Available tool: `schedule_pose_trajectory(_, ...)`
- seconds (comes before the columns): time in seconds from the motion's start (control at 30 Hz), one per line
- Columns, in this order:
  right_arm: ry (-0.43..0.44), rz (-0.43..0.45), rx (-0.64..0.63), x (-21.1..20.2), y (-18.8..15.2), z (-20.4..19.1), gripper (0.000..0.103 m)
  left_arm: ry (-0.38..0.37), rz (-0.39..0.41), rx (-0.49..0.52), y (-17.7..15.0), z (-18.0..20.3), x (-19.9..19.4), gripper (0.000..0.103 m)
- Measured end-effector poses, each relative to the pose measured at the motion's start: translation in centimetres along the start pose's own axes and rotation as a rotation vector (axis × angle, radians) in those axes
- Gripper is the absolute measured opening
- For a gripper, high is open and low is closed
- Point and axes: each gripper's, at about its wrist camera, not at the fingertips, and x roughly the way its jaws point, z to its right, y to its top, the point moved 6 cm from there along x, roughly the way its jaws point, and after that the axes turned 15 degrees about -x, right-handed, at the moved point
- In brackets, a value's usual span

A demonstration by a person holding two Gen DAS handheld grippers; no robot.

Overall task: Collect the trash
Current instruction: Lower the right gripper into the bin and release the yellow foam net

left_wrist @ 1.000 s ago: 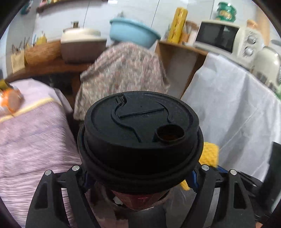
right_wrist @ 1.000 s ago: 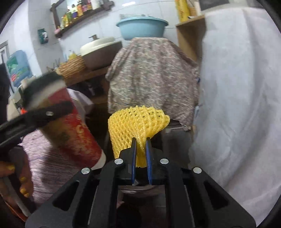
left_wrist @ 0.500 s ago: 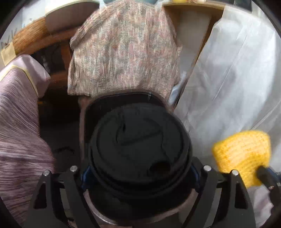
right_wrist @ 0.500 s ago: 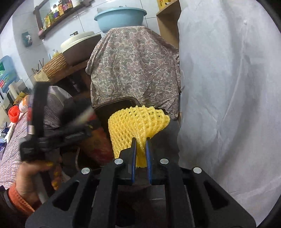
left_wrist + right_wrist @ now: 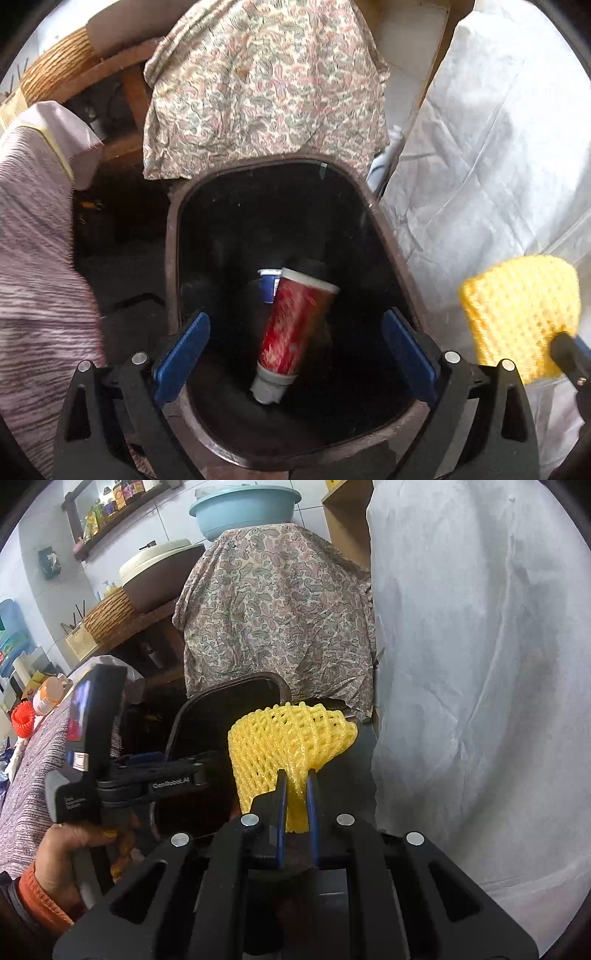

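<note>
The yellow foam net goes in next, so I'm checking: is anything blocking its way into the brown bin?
Nothing visible blocks it. The yellow foam mesh net, clamped in the right gripper, sits beside the dark brown plastic bin, whose mouth is uncovered. The left gripper hovers over the near rim, jaws apart.

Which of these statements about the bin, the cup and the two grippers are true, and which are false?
1. The red paper cup is inside the brown trash bin. True.
2. The left gripper is clamped on the cup. False: its blue fingers stand wide apart above the bin, holding nothing.
3. The right gripper holds a yellow foam fruit net. True.
4. The yellow net already lies in the bin. False: it is pinched between the right fingers, outside the bin.
5. A small blue and white container lies beside the cup in the bin. True.
</note>
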Motion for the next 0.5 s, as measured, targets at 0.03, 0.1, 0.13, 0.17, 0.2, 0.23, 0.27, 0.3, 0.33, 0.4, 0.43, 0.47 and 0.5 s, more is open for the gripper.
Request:
schedule_pose_trajectory(0.03, -0.001, 0.001, -0.002, 0.0, 0.0, 0.0, 0.011, -0.011, 0.02, -0.011, 0.1, 0.0, -0.8, 0.093)
schedule_pose_trajectory(0.1, -0.002, -0.001, -0.007, 0.3, 0.1, -0.1, 0.011, -0.018, 0.059, -0.025, 0.5, 0.1, -2.0, 0.093)
schedule_pose_trajectory(0.13, 0.004, -0.006, -0.011, 0.5, 0.1, -0.4, 0.011, -0.026, 0.09, -0.033, 0.8, 0.1, -3.1, 0.093)
schedule_pose_trajectory(0.17, 0.008, -0.011, -0.018, 0.7, 0.1, -0.6, 0.011, -0.034, 0.11, -0.039, 0.9, 0.1, -3.8, 0.093)
schedule_pose_trajectory(0.2, 0.013, -0.017, -0.028, 1.0, 0.1, -0.9, 0.011, -0.044, 0.131, -0.045, 1.2, 0.2, -4.7, 0.093)
schedule_pose_trajectory(0.23, 0.019, -0.022, -0.038, 1.3, 0.1, -1.3, 0.011, -0.057, 0.158, -0.052, 1.4, 0.3, -5.7, 0.094)
schedule_pose_trajectory(0.27, 0.028, -0.029, -0.05, 1.8, 0.1, -1.9, 0.011, -0.07, 0.174, -0.052, 1.6, 0.5, -6.4, 0.094)
schedule_pose_trajectory(0.3, 0.036, -0.035, -0.06, 2.3, 0.2, -2.4, 0.011, -0.081, 0.188, -0.049, 1.7, 0.7, -7.1, 0.094)
schedule_pose_trajectory(0.33, 0.05, -0.043, -0.071, 2.9, 0.2, -3.1, 0.011, -0.089, 0.208, -0.041, 1.9, 1.0, -8.0, 0.094)
schedule_pose_trajectory(0.4, 0.067, -0.05, -0.088, 3.8, 0.2, -4.1, 0.011, -0.097, 0.246, -0.028, 2.2, 1.3, -9.3, 0.094)
schedule_pose_trajectory(0.43, 0.071, -0.053, -0.097, 4.2, 0.3, -4.6, 0.011, -0.106, 0.269, -0.025, 2.4, 1.4, -10.3, 0.094)
schedule_pose_trajectory(0.47, 0.074, -0.06, -0.108, 4.9, 0.3, -5.1, 0.011, -0.114, 0.288, -0.024, 2.4, 1.5, -11.1, 0.096)
schedule_pose_trajectory(0.5, 0.079, -0.065, -0.111, 5.3, 0.3, -5.4, 0.011, -0.12, 0.301, -0.023, 2.6, 1.5, -11.7, 0.097)
